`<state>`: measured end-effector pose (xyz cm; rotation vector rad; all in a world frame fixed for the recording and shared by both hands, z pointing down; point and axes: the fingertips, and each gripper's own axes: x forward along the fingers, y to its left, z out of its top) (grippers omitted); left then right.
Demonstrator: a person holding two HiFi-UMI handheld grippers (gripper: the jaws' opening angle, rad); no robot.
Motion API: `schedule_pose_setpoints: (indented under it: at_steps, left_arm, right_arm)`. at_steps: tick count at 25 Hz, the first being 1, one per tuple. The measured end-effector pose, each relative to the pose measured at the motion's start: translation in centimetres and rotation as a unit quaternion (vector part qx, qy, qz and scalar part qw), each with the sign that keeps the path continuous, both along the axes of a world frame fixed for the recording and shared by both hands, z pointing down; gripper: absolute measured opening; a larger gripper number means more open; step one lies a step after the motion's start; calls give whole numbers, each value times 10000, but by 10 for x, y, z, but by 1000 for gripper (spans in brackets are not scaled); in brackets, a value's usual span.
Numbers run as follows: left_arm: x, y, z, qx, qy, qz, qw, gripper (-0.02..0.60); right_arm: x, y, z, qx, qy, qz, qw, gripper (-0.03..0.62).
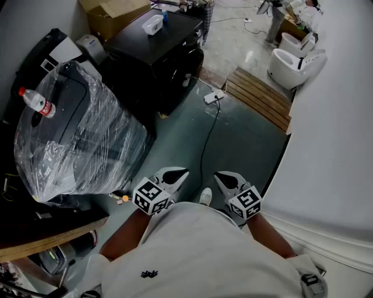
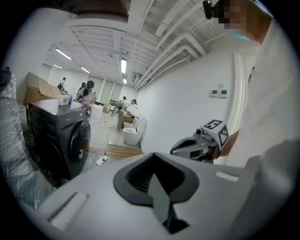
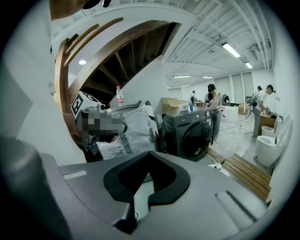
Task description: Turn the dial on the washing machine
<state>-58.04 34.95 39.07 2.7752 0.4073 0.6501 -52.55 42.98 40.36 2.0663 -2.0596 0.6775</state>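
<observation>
Close to the person's shirt (image 1: 192, 250), the left gripper (image 1: 182, 173) and right gripper (image 1: 220, 176) hold their fingers closed and empty, with the dark washing machine (image 1: 157, 64) well apart across the floor (image 1: 245, 139), so walking over could snag the black cable (image 1: 205, 145) lying between.

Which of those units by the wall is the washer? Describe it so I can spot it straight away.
Follow the left wall away from you. Past the big plastic-wrapped unit with a bottle on top stands the washer. Unlike that neighbour, it is unwrapped and dark, with a white box on its top.
</observation>
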Motion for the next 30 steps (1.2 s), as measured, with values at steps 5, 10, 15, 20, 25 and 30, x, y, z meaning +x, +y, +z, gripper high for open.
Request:
schedule_pose_setpoints:
  at_steps: [5,10,15,20,25,30]
  left_arm:
    - [49,17,2,60,1,-66,10000,57]
    - [96,30,4,73,13,-204,9998,57]
    - [130,22,10,86,-129,-232,9996,57]
    - [178,-16,22,120,-164,-264,9994,57]
    - [248,-83,32,175,-42,-377,9991,57]
    - [338,-138,7,146,387,-295,9987,57]
  right_arm:
    - [48,20,5,-15,7,-53,10000,0]
    - [91,31,10,36,-5,-111,9999,0]
    - [134,24,18,100,-7,11,9999,2]
    - [186,-10,35,56,-64,61,9999,3]
    - [249,-65,33,-94,129,183,9997,3]
    - [325,-111,13,-325,524,187,9979,3]
